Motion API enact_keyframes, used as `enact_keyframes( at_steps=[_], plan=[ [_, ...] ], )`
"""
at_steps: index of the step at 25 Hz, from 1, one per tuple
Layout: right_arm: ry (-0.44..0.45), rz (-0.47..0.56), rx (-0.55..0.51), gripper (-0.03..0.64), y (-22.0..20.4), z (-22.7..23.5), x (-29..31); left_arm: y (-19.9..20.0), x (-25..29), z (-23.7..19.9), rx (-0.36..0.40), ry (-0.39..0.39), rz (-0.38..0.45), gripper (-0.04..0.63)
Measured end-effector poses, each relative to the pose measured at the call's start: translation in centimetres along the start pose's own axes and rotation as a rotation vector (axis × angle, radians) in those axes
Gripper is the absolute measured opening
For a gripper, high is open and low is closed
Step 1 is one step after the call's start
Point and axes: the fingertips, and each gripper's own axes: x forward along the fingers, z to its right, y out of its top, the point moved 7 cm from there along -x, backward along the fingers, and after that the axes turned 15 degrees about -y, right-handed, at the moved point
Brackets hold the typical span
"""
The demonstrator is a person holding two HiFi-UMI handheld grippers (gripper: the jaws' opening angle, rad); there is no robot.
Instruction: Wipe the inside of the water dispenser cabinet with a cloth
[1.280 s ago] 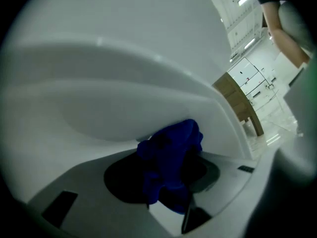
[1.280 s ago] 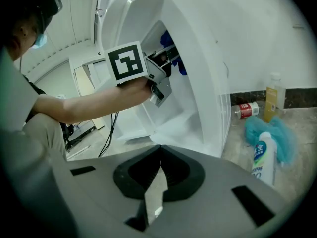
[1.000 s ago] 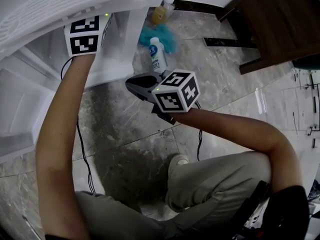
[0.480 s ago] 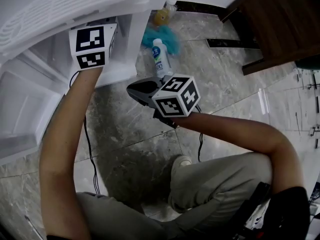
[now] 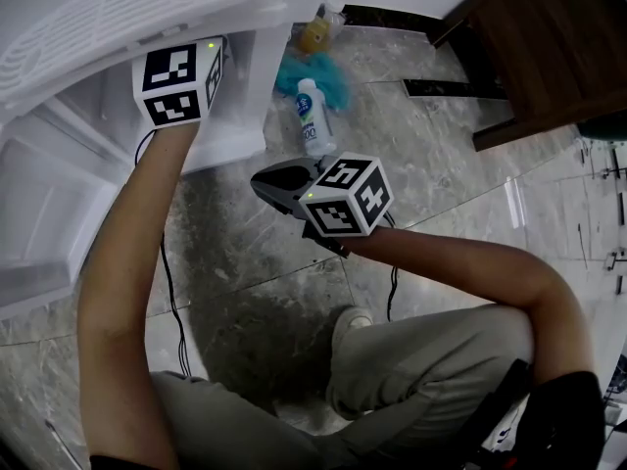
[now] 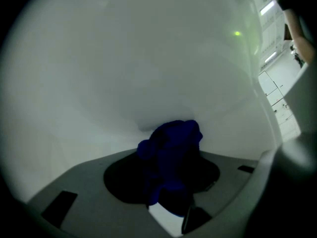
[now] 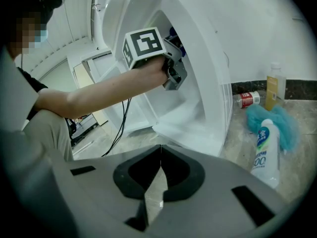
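1. Inside, my left hand-held gripper (image 6: 166, 182) pinches a bunched dark blue cloth (image 6: 171, 143). Its soft folds stand up from between the jaws, close to the smooth white inner wall of the water dispenser cabinet (image 6: 148, 58). Only the left gripper view shows this.
2. From the head view that grip is hidden. Only the marker cube and my forearm show, reaching into the cabinet's opening.
3. The right gripper view looks on from outside. It catches a bit of blue at the left jaws within the opening, and a thin black cable (image 7: 119, 123) hanging below that arm.
4. My right hand-held gripper (image 7: 159, 168) has its 2 jaws pressed together on nothing, and it sits outside the cabinet, above the floor (image 5: 441, 174).
5. That floor is grey veined stone. Beside the cabinet lies a white plastic bottle (image 5: 312, 116) with a blue label, just beside a fluffy teal bundle (image 5: 323, 74). An amber bottle (image 5: 315, 32) stands beyond them.
6. Only the right gripper view shows a small red can (image 7: 246, 99) on its side by the wall.
7. Only the head view shows dark brown wooden furniture (image 5: 549, 47) at the upper right.
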Motion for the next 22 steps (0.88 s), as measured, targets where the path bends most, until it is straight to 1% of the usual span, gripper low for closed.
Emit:
enact_keyframes(
  at_steps=[4, 8, 13, 17, 19, 22],
  plan=[
    [0.015, -0.005, -0.015, -0.002, 0.2, -0.6, 0.4, 0.4, -0.7, 1.0, -0.003, -0.01, 0.016, 0.178],
    [0.031, -0.006, -0.03, -0.002, 0.2, -1.3, 0.3, 0.5, 0.0, 0.2, 0.028, -0.012, 0.0, 0.178],
    [0.029, -0.029, -0.028, -0.002, -0.7, -1.3, 0.1, 0.5, 1.1, -0.8, 0.0, 0.009, -0.006, 0.178],
    [0.026, -0.03, -0.035, -0.002, -0.4, -1.2, 0.3, 0.3, 0.6, -0.5, 0.026, -0.023, -0.058, 0.178],
    [0.02, -0.022, -0.035, -0.002, 0.2, -1.1, 0.6, 0.4, -0.3, 0.1, 0.042, -0.064, -0.066, 0.178],
    [0.016, -0.012, -0.046, -0.002, 1.0, -1.5, 1.4, 1.5, -2.2, 1.5, 0.099, -0.206, -0.067, 0.178]
  ],
)
